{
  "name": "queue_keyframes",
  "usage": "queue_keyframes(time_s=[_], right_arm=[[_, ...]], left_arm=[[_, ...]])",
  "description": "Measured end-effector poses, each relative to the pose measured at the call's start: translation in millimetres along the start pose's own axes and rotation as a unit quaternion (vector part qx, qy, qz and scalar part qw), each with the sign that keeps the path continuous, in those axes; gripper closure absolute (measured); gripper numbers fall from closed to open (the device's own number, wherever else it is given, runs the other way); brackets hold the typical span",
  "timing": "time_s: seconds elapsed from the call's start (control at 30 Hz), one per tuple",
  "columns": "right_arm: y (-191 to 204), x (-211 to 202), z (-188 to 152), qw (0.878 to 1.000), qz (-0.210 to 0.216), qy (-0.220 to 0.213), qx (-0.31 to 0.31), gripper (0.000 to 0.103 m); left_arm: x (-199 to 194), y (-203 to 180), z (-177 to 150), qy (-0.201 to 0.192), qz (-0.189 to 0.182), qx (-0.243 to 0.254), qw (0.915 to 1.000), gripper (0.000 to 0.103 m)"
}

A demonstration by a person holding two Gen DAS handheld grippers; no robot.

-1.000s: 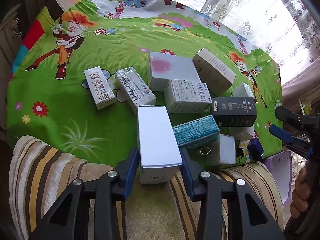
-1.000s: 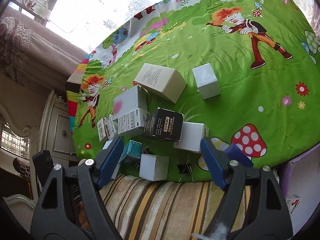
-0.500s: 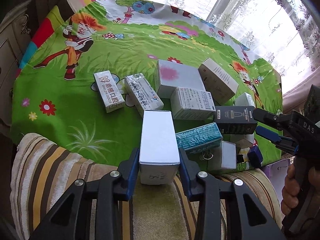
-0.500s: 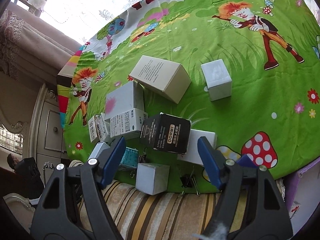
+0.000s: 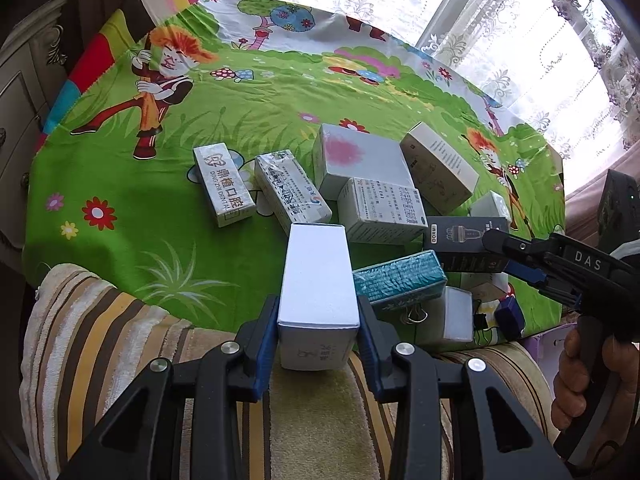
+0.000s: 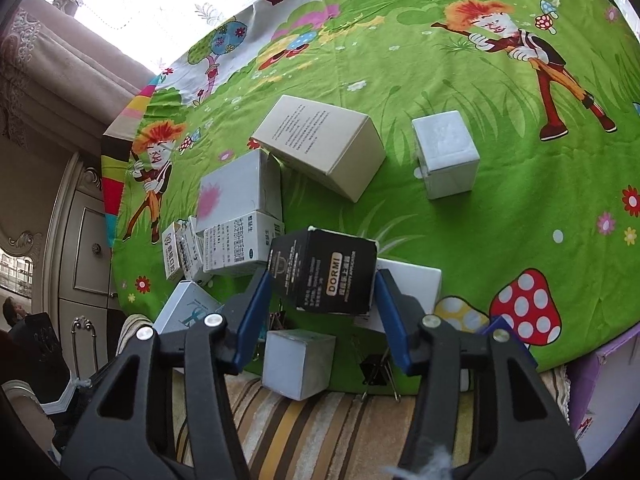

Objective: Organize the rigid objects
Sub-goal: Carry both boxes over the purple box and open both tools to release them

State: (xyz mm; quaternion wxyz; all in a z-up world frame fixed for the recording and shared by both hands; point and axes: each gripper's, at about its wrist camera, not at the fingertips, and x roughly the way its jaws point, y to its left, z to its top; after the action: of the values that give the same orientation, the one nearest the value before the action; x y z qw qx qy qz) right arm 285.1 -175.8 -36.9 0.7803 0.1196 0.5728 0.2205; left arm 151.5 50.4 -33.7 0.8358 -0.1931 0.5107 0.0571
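Green cartoon tablecloth [image 5: 248,120], plain white oblong box [image 5: 318,280] endwise.

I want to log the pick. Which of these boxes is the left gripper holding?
The long plain white box, clamped between the left gripper's blue pads. Unlike the printed boxes and the teal box beside it, its top is blank.

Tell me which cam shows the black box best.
Right wrist. The black box sits centred between the open right claw, its DORMI label readable. In the left wrist view the same box is off to the right, edge-on and partly covered by the right claw's tip.
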Motion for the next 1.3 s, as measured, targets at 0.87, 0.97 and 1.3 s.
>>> queue_keyframes(time_s=[0.87, 0.97, 1.3], right_arm=[[-7, -55, -21, 0.995, 0.034, -0.093, 0.002, 0.058], [-11, -79, -31, 0.992, 0.03, -0.122, -0.003, 0.058], [-42, -161, -86, 0.976, -0.062, -0.208, -0.026, 0.058]], left_arm=[[-25, -5, -1, -0.062, -0.021, -0.004, 0.9979, 0.066], [-33, -14, -3, -0.071, -0.042, 0.005, 0.9966, 0.066], [-55, -83, -26, -0.054, -0.15, 0.053, 0.9858, 0.066]])
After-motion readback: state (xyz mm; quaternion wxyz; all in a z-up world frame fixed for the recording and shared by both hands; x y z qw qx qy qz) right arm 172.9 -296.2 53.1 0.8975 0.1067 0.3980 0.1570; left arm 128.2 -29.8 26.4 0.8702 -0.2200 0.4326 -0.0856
